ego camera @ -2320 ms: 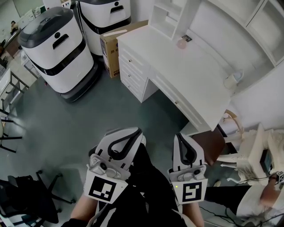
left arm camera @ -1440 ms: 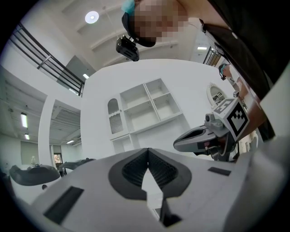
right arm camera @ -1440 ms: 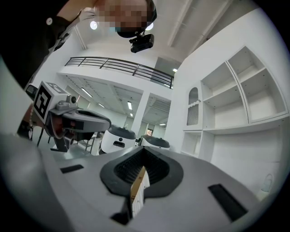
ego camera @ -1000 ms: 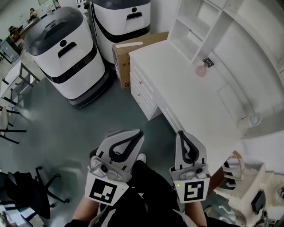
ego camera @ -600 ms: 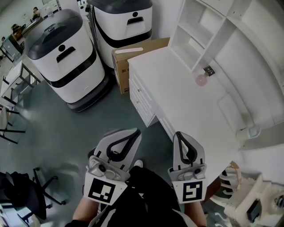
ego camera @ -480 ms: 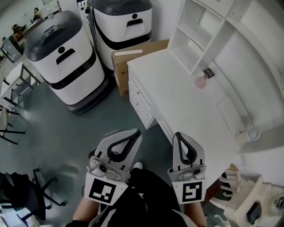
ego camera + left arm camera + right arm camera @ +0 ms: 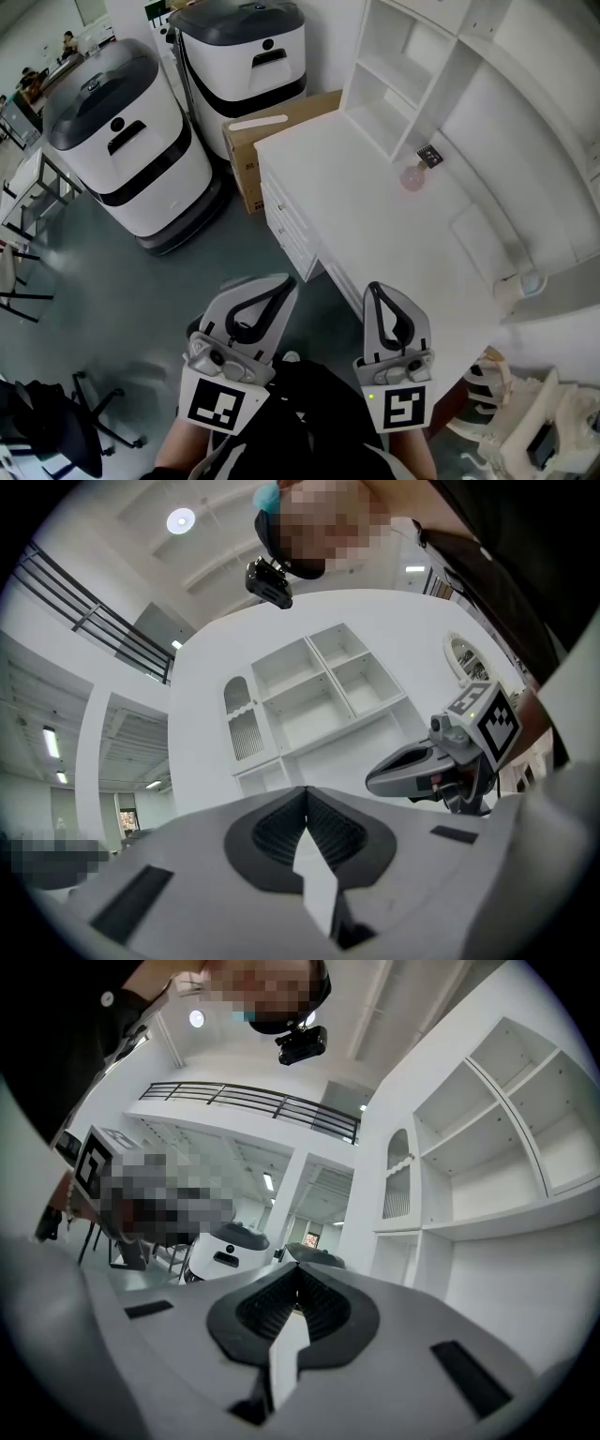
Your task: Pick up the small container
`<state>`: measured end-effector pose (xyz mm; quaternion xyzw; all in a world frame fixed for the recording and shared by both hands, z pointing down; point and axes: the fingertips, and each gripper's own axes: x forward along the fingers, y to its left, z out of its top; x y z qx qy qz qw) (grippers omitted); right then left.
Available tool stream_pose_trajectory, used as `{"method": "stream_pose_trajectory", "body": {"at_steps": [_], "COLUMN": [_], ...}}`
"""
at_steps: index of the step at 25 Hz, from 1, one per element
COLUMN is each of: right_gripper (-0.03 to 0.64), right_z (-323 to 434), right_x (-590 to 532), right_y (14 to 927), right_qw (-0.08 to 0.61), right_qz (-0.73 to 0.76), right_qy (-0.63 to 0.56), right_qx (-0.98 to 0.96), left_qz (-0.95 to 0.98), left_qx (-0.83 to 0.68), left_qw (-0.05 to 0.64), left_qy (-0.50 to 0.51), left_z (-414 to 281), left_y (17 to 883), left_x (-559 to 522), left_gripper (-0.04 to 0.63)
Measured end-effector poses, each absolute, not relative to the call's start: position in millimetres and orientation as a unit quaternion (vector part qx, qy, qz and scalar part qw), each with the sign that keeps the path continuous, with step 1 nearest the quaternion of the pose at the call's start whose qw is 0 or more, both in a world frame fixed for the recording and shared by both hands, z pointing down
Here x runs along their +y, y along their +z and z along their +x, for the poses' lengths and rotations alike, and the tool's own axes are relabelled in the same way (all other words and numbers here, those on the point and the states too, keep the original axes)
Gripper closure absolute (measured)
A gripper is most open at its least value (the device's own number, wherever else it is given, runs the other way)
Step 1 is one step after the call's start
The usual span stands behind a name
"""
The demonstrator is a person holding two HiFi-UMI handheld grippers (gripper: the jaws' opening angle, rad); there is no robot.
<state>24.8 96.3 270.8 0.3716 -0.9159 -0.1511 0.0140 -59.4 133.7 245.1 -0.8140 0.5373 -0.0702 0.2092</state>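
Note:
The small container [image 7: 411, 176] is a pale pink, rounded pot on the white desk [image 7: 375, 234], just in front of the shelf unit [image 7: 394, 84]. A small dark tag [image 7: 429, 156] lies right behind it. My left gripper [image 7: 287, 279] is shut and empty, held over the floor short of the desk. My right gripper [image 7: 374, 288] is also shut and empty, with its tip at the desk's near edge. In the left gripper view the jaws [image 7: 306, 795] are pressed together, and the right gripper [image 7: 441, 761] shows off to the right. The right gripper view shows its jaws [image 7: 298, 1275] closed, facing the shelves.
Two white-and-grey wheeled machines [image 7: 117, 141] [image 7: 246, 52] stand left of the desk, with a cardboard box [image 7: 272, 127] against its end. The desk's drawers [image 7: 286, 230] face the floor. A white cup [image 7: 521, 281] sits at the desk's right. A dark office chair [image 7: 52, 422] is at bottom left.
The desk and pink container have slid down and left in the head view, so they lie nearer. Both grippers keep their place in the view and stay shut.

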Motion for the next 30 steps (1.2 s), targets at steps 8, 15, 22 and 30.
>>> {"method": "stream_pose_trajectory", "body": {"at_steps": [8, 15, 22, 30], "right_gripper": [0.615, 0.615, 0.615, 0.615], "right_z": [47.1, 60.7, 71.0, 82.4], "right_x": [91.8, 79.5, 57.8, 18.3], "right_y": [272.4, 270.7, 266.7, 267.6], "right_qw": [0.02, 0.031, 0.037, 0.061], "right_qz": [0.404, 0.436, 0.476, 0.513], "right_qy": [-0.151, -0.168, -0.17, -0.175], "right_qx": [-0.902, -0.884, -0.862, -0.838], "left_qz": [-0.832, -0.846, -0.866, -0.888], "left_qx": [0.508, 0.485, 0.456, 0.407], "left_qw": [0.212, 0.217, 0.203, 0.214], "left_qy": [-0.065, -0.05, -0.036, -0.025], "left_z": [-39.8, -33.1, -35.1, -17.9], "left_y": [245.8, 244.2, 244.5, 239.9], "left_x": [123.0, 103.1, 67.7, 14.2], "left_gripper": [0.596, 0.595, 0.595, 0.595]}}
